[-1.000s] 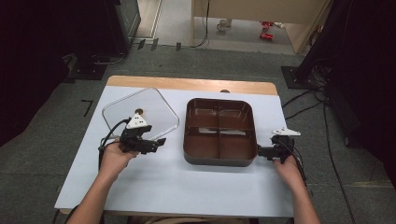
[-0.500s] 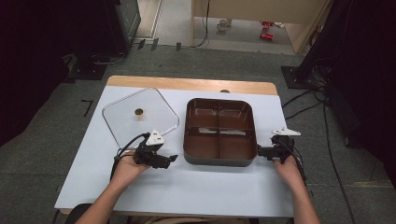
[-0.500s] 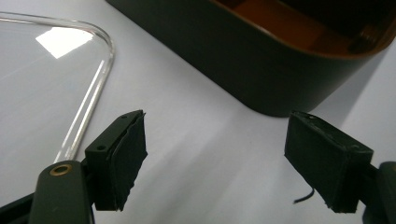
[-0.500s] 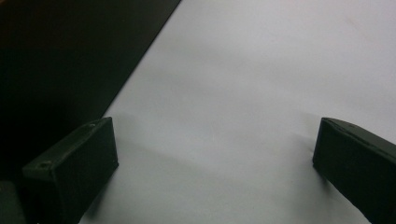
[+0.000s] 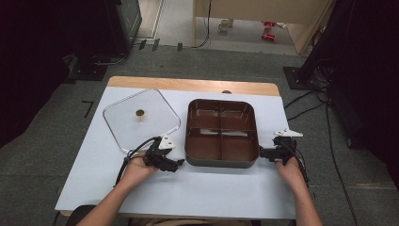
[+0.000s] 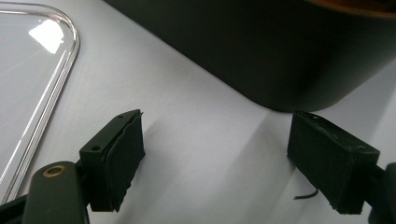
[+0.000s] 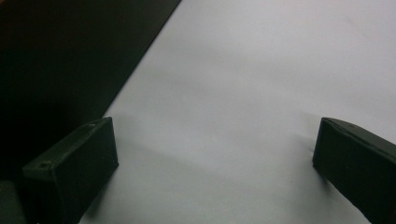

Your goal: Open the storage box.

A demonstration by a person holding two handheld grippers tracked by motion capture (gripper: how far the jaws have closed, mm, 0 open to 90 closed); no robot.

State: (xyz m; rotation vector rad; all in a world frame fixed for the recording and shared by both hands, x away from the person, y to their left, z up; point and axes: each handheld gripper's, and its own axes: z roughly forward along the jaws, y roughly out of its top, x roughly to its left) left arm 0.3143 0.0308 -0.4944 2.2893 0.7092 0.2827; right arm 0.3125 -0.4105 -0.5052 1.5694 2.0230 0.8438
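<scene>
Two grippers flank the divided pan [image 5: 221,133] near the table's [image 5: 202,193] front edge: the left gripper [image 5: 177,164] just beside its near-left corner, jaws wide, having just opened further, nothing between them; the right gripper [image 5: 261,153] beside its near-right corner, open and empty. One glass lid [image 5: 141,117] lies at the left.

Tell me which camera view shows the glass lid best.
The high view shows the glass lid best: its whole outline and knob lie flat on the table, left of the pot. The left gripper view catches one curved edge of it.
</scene>
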